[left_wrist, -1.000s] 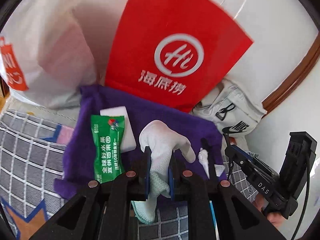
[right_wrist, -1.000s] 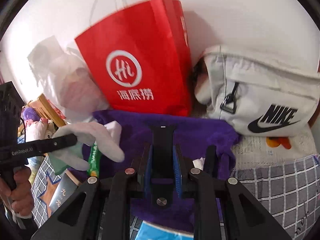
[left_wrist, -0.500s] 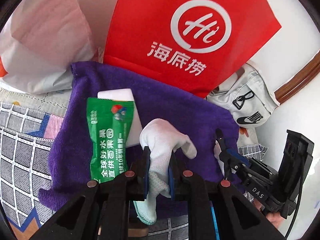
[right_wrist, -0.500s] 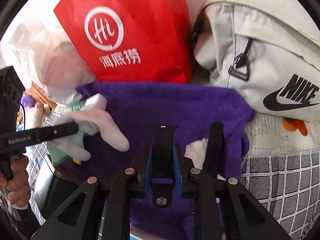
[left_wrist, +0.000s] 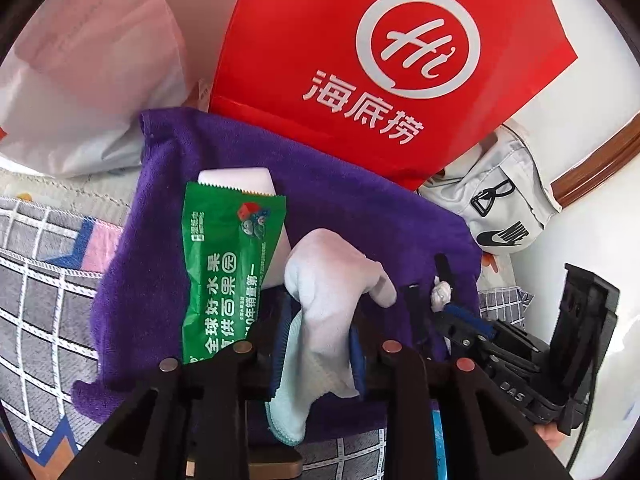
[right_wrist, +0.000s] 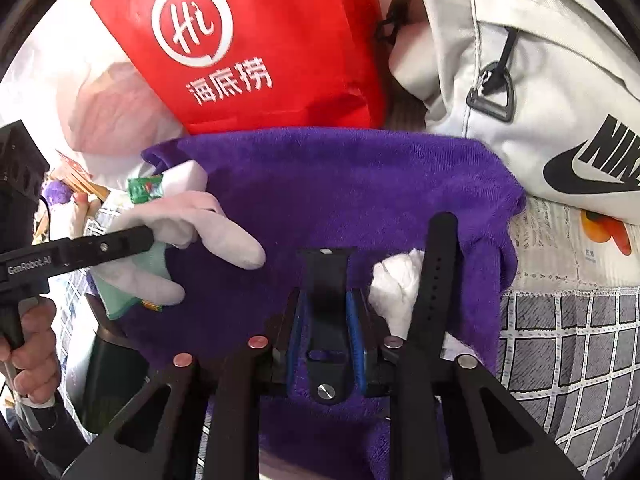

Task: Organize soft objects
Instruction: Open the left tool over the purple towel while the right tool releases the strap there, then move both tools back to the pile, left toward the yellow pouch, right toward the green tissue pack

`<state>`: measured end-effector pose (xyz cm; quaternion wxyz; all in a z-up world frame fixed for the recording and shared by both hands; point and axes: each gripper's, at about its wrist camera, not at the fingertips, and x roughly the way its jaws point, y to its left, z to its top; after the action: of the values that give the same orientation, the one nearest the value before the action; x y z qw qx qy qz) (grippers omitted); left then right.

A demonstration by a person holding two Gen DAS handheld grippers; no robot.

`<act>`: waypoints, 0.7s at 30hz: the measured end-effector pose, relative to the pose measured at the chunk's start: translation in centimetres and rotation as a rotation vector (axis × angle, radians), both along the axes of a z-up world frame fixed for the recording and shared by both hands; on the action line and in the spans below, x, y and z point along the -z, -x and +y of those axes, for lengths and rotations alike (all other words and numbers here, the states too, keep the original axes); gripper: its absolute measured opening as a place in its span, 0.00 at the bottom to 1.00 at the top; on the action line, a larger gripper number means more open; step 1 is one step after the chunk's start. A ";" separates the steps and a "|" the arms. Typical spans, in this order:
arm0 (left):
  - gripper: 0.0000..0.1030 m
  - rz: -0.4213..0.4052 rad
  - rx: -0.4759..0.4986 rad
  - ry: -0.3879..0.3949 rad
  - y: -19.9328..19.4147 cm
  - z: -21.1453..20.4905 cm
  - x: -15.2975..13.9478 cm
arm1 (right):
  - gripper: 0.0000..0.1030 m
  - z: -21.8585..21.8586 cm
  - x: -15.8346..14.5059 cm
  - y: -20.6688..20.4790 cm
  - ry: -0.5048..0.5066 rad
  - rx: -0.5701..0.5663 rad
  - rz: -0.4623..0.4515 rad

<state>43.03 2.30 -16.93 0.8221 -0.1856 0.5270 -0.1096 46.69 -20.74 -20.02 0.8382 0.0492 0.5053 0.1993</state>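
Note:
My left gripper (left_wrist: pixel 320 340) is shut on a white glove with a mint cuff (left_wrist: pixel 324 320), low over a purple towel (left_wrist: pixel 360 216). The glove also shows in the right wrist view (right_wrist: pixel 188 224) at the left. My right gripper (right_wrist: pixel 326 308) is shut on a black watch strap (right_wrist: pixel 326 276) over the same purple towel (right_wrist: pixel 340 184). A second black strap (right_wrist: pixel 434 280) and a crumpled white tissue (right_wrist: pixel 394 292) lie just right of it. A green snack packet (left_wrist: pixel 224 272) and a white block (left_wrist: pixel 240 178) lie on the towel's left part.
A red paper bag (left_wrist: pixel 380 60) stands behind the towel, a white plastic bag (left_wrist: pixel 88 68) to its left. A grey Nike bag (right_wrist: pixel 540 80) lies at the right. A grey checked blanket (left_wrist: pixel 40 280) covers the surface. A wall is behind.
Both grippers have moved forward and down toward the purple towel, so the towel and bags look larger. The glove and the strap are still held.

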 end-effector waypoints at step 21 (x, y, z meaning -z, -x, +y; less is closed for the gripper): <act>0.53 -0.102 -0.017 -0.089 4.5 -0.4 -5.3 | 0.49 -0.7 -6.6 5.8 -0.002 0.050 -0.202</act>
<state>38.57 1.93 -11.65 0.8562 -0.1474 0.4871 -0.0886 40.90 -21.47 -13.42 0.8896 0.0424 0.4165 0.1827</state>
